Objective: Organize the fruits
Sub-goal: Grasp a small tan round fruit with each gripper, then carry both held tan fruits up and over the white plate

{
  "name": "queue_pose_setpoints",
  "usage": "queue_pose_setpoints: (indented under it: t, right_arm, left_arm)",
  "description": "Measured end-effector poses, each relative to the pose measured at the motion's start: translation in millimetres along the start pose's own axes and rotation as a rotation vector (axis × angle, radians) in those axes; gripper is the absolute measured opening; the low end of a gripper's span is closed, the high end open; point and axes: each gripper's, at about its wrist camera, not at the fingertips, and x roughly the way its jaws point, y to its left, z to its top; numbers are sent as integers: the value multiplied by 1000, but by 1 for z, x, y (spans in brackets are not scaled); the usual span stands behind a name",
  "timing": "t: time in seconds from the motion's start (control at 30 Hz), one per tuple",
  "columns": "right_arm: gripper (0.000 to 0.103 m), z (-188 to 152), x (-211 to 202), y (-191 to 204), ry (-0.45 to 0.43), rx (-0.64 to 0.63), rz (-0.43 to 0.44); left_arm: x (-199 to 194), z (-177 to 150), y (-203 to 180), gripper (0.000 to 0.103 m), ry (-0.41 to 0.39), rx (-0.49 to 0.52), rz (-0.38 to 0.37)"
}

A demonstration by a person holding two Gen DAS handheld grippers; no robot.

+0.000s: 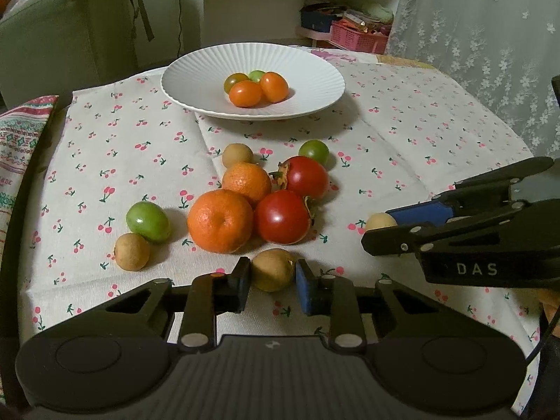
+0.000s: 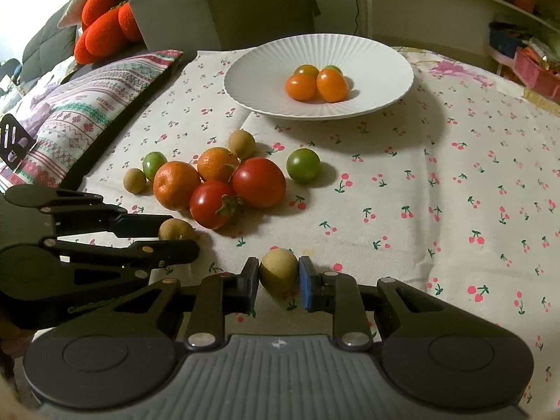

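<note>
Left wrist view: counter (image 1: 402,133) under a cherry-print cloth carries a white ribbed plate (image 1: 196,80) toward its far edge, holding four small tomatoes (image 1: 255,87), orange and green. Mid-counter, a touching cluster: two mandarins (image 1: 220,220), two red persimmons (image 1: 281,217). Around it lie two green tomatoes (image 1: 148,221) and two tan longans (image 1: 132,252). Near edge: my left tool (image 1: 273,285) is closed on a longan (image 1: 271,269), which sits on the cloth with both pads pressing its sides.

Right wrist view: my right tool (image 2: 279,283) is likewise clamped on a second longan (image 2: 278,269) at the near edge, well apart from the plate. Both held fruits rest on the cloth.
</note>
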Motion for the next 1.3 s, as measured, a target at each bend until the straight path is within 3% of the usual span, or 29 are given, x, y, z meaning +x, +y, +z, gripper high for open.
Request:
queue_pose_setpoints:
  t: [0.83,1.3]
  right_arm:
    - [22,20,-19,-21,-95,110,47]
    - [22,73,-33,-33,-223,111,29]
  left_arm:
    - [-22,20,11,26,-85,-80,-15]
    - [-26,68,24,26,-163,-129,9]
